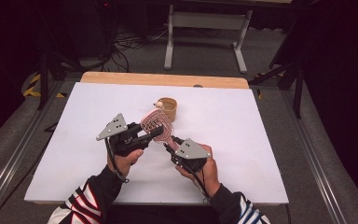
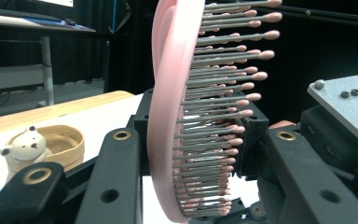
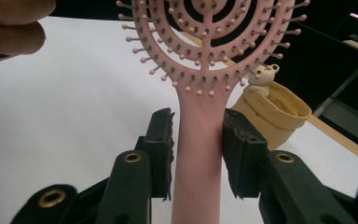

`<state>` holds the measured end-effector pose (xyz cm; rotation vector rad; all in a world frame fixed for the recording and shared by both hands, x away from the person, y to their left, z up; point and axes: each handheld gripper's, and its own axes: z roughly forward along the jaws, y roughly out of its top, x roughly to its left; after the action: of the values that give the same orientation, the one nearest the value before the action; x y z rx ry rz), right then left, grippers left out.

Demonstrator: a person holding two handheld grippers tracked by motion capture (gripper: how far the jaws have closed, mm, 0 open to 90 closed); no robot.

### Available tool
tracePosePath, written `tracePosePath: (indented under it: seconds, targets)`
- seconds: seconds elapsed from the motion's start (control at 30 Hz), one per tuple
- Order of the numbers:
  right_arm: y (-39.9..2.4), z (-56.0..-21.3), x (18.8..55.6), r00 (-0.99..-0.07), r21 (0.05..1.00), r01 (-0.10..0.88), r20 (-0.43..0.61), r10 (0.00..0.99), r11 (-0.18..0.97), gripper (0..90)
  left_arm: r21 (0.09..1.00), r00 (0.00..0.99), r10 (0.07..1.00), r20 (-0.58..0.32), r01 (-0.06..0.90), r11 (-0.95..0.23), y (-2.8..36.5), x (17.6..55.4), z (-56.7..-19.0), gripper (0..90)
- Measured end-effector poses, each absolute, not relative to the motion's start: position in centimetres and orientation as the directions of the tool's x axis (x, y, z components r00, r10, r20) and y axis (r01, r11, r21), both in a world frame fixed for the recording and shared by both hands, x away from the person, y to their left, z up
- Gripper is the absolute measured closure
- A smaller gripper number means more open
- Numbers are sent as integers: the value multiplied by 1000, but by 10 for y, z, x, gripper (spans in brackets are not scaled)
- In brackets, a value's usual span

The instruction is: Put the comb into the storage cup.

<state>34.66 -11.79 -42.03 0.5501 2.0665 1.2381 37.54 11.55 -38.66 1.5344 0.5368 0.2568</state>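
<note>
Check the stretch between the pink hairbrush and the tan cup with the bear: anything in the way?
Nothing visible. The pink hairbrush is held up between the left gripper, shut on its head, and the right gripper at its handle. Bare white table lies between it and the tan cup just beyond.

Pink vented hairbrush [image 1: 157,124], held aloft

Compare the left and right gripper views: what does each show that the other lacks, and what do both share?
Left: the pink hairbrush edge-on, bristles in profile, head inside the left claw. Right: the brush face-on, handle inside the right claw, fingers at top left. Shared: brush, white table, tan cup with bear.
</note>
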Motion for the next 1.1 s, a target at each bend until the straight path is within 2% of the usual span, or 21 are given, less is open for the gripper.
tracePosePath:
  seconds: [0.23,0.5,0.87,1.1]
  targets:
    - [-123,-418,344,-719,895,33,-288,632,445,592,988,854,501,-142,151,24,123,378,-386,632]
    - [-135,-412,342,-733,915,9,-268,625,403,470,989,840,526,-136,145,26,132,380,-384,632]
    - [-157,-412,338,-687,924,-25,-293,665,381,272,991,818,563,-122,130,26,146,381,-380,632]
    - [-174,-415,335,-655,927,-37,-304,691,373,199,992,808,579,-114,126,21,151,381,-379,632]
